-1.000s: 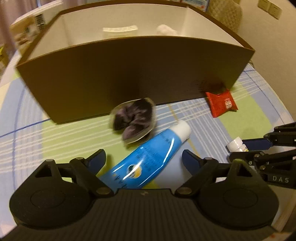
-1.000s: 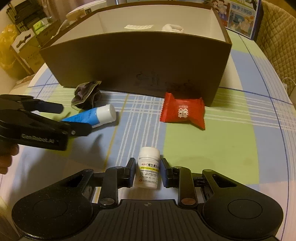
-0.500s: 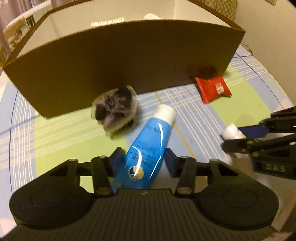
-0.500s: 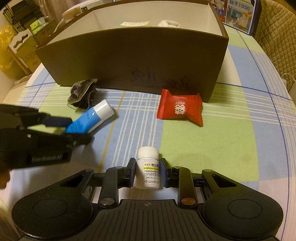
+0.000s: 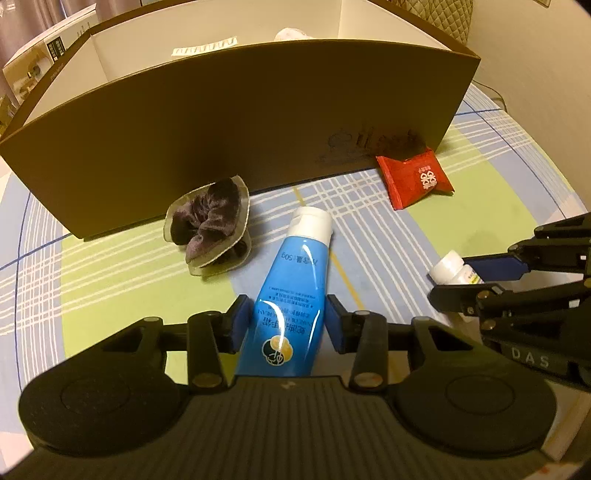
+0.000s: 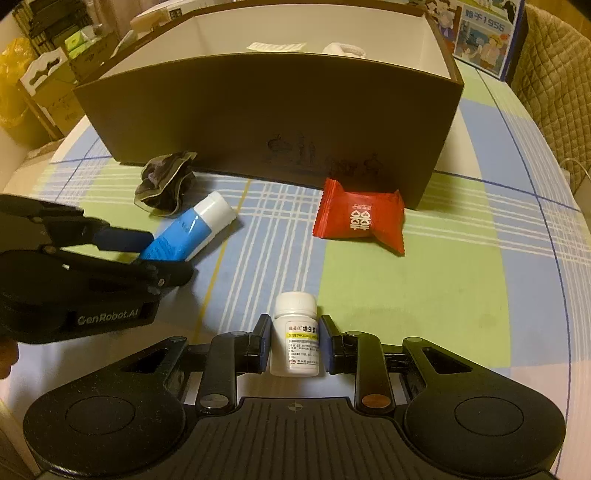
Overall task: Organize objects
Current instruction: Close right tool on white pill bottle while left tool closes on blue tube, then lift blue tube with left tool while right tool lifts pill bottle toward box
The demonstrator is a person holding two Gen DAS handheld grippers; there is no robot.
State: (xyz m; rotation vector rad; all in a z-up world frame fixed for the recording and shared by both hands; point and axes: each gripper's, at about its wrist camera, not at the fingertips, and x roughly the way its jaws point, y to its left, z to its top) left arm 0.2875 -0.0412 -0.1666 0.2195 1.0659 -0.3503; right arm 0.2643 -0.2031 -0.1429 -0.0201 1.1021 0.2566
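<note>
Both grippers are down on the checked cloth [image 6: 461,280] in front of the big brown box [image 6: 266,122]. The left gripper [image 5: 286,325] has its blue pads pressed right against the sides of the blue tube [image 5: 295,295], so it's clamped on the lower half of it; the tube lies flat with its white cap pointing toward the box. The right gripper [image 6: 293,341] is pinched narrow around the white pill bottle [image 6: 295,332], pads touching both sides of the label, bottle standing upright on the cloth. Just left of the tube's cap there's a dark scrunchie [image 5: 210,225] sitting close to the box wall. Over to the right a red candy packet [image 6: 360,219] lies near the box's front corner, apart from everything else. Inside the box I can make out a white strip [image 6: 277,46] and some white lumpy thing [image 6: 343,50] at the far wall, can't tell what they are. A colourful carton [image 6: 480,33] stands behind the box.
</note>
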